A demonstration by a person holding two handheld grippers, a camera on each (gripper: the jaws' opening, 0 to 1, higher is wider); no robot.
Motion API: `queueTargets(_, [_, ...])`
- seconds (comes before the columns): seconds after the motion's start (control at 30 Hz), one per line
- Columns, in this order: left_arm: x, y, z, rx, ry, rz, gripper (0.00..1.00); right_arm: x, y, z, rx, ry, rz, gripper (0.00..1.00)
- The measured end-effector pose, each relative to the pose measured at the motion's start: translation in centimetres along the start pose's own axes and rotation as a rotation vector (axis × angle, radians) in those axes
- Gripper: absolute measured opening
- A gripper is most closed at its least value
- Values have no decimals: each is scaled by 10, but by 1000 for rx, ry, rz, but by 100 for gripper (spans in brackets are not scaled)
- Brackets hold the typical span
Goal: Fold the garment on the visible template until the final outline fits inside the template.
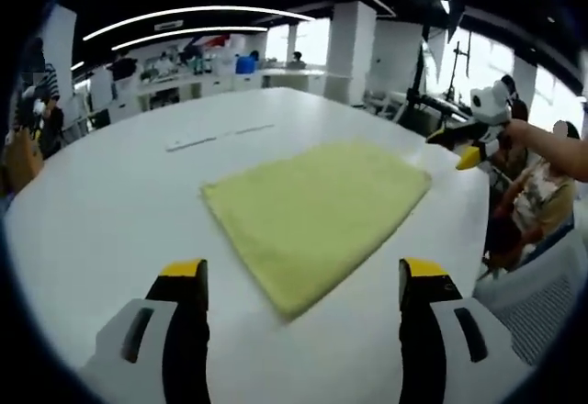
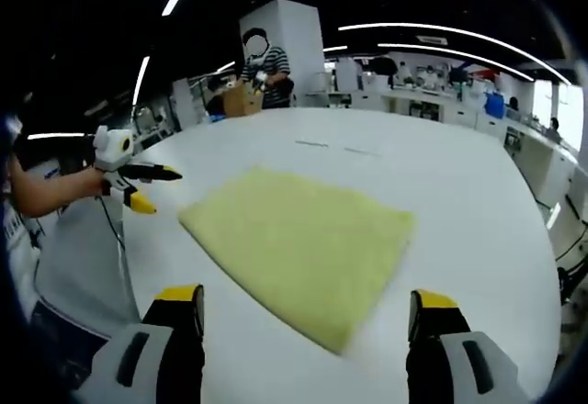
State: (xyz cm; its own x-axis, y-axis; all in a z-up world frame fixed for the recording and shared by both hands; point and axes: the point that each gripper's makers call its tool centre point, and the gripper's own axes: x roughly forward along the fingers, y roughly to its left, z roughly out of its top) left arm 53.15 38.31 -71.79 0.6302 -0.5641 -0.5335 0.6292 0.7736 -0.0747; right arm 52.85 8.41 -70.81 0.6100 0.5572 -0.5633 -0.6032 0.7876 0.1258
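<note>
Lying flat and folded, yellow garment [image 1: 317,216] on table [image 1: 110,211]; both claws gape wide, empty.

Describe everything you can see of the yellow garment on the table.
The yellow garment is a pale yellow, soft, terry-like cloth, folded flat into a neat four-sided shape with slightly rounded corners and thick, layered edges. It lies on the white table, set at an angle to both views, one corner pointing toward the cameras. Only the table touches it: the left gripper and right gripper hover short of it, jaws apart, holding nothing.
</note>
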Motion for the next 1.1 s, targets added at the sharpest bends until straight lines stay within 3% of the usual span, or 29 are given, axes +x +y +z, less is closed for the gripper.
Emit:
queueTargets(0.17, [-6,1,-4,-19,-12,14,88,-4,7,8,0,-47,-4,98])
queueTargets(0.3, [-12,-1,0,13,-30,26,92,-7,13,12,-9,-75,7,99])
queueTargets(0.4, [-16,-2,10,-14,-94,23,97,-6,20,9,-26,-65,16,99])
queueTargets(0.53, [-19,1,6,9,-82,42,99,-4,23,10,-40,-67,10,99])
queueTargets(0.67, [-21,1,3,-22,-95,40,99,-5,25,13,-31,-88,2,99])
queueTargets(0.8, [-22,0,-10,25,-37,49,99,-5,25,13,-35,-88,-3,99])
queueTargets(1.1, [-24,3,-13,-37,-56,65,99,-10,22,11,-48,-75,-20,95])
